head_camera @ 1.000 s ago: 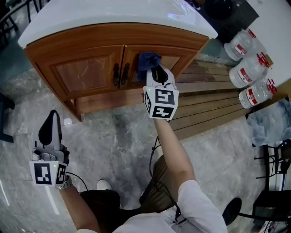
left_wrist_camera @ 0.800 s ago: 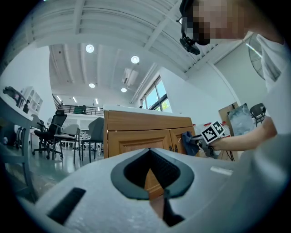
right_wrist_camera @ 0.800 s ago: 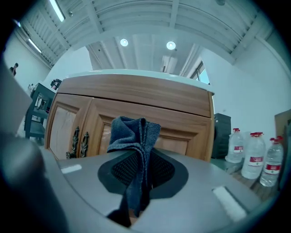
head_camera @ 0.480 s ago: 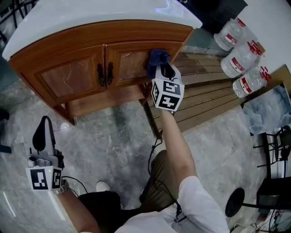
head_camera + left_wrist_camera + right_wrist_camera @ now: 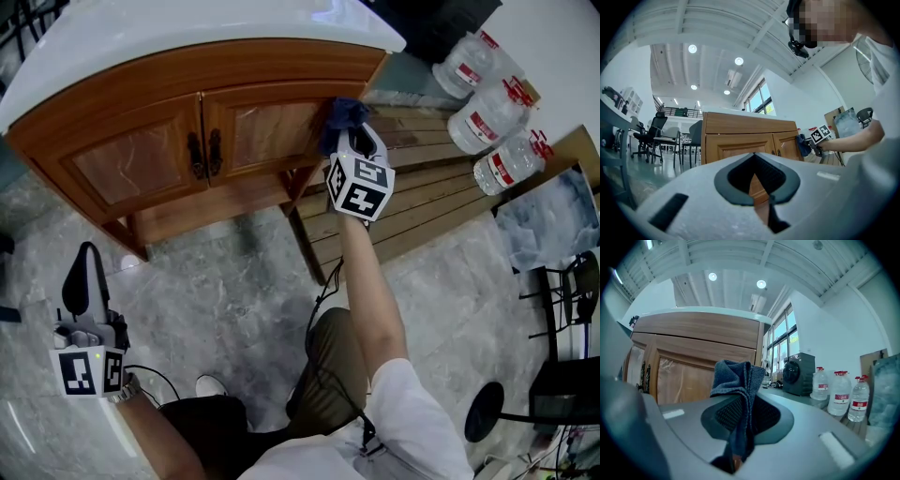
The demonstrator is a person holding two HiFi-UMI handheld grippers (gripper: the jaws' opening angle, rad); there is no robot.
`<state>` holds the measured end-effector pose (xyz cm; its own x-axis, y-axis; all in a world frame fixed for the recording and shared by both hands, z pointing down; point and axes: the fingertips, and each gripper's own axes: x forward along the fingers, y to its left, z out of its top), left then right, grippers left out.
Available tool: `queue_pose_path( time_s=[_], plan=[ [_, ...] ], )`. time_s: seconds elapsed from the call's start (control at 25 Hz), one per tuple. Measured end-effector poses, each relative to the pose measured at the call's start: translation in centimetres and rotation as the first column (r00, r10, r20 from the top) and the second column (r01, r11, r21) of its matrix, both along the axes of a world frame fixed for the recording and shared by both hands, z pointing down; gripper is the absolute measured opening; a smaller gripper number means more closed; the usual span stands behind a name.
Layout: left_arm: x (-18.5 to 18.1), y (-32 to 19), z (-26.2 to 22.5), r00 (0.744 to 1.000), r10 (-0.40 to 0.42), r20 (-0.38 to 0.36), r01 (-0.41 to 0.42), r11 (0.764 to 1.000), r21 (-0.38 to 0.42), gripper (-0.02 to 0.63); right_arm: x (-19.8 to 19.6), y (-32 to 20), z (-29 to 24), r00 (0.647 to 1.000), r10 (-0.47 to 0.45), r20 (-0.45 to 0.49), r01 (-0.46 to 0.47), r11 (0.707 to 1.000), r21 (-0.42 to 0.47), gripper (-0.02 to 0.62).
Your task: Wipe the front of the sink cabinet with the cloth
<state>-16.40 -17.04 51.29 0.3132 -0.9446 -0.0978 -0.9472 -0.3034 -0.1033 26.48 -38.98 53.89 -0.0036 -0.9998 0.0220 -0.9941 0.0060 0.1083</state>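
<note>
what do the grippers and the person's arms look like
The left gripper and right gripper are pale grey with black jaw pads. Each carries a cube of black-and-white square markers. A thin black cable trails from the left one, and another runs beside the right arm. The person wears a white short sleeve.

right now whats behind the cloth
The cabinet front, at the right door and its outer edge, near the top corner. The right gripper holds the cloth there. The wood directly behind it is covered, so contact cannot be seen.
</note>
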Motion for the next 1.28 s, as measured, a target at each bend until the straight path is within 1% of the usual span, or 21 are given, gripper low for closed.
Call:
queue_pose_path(
  time_s=[0.32,0.48,0.56,0.64,0.76,0.84,0.92,1.04,1.12,1.28],
  plan=[
    [0.5,-0.2,1.1,1.0,0.013,0.025,-0.012,1.0,-0.024,0.002,0.1,0.1,-0.1,1.0,-0.013,0.01,0.013,1.0,0.015,0.067],
    [1.0,-0.3,2.0,0.999,0.025,0.043,-0.023,0.999,-0.048,0.0,-1.2,1.8,-0.4,0.999,-0.04,0.004,0.04,0.998,0.053,0.067],
    [1.4,-0.4,2.2,0.998,0.032,0.054,-0.03,0.998,-0.055,0.001,-2.8,3.5,-0.6,0.997,-0.082,-0.008,0.082,0.994,0.072,0.068],
    [1.8,-0.7,2.1,0.998,0.037,0.058,-0.034,0.998,-0.052,0.002,-5.0,5.3,-0.5,0.99,-0.142,-0.023,0.144,0.985,0.091,0.069],
    [2.2,-1.1,2.2,0.996,0.049,0.07,-0.046,0.998,-0.05,0.002,-9.1,8.1,0.6,0.967,-0.25,-0.056,0.254,0.962,0.097,0.069],
    [2.1,-1.1,2.4,0.996,0.049,0.079,-0.045,0.998,-0.053,0.002,-12.7,9.8,1.9,0.939,-0.338,-0.065,0.342,0.936,0.078,0.068],
    [2.0,-1.1,2.4,0.996,0.037,0.08,-0.033,0.998,-0.049,0.002,-16.7,11.2,3.0,0.899,-0.432,-0.066,0.436,0.898,0.063,0.069],
    [1.8,-1.3,2.1,0.997,0.017,0.078,-0.015,1.0,-0.027,0.002,-22.4,12.7,4.0,0.834,-0.546,-0.077,0.551,0.833,0.057,0.069],
    [1.5,-1.4,2.2,0.997,0.006,0.077,-0.005,1.0,-0.023,0.0,-26.2,13.3,4.9,0.788,-0.612,-0.064,0.615,0.788,0.044,0.069],
    [-0.4,-1.1,2.1,0.996,-0.044,0.082,0.047,0.999,-0.025,0.002,-33.6,14.7,5.8,0.688,-0.725,-0.038,0.726,0.687,0.028,0.069]
  ],
)
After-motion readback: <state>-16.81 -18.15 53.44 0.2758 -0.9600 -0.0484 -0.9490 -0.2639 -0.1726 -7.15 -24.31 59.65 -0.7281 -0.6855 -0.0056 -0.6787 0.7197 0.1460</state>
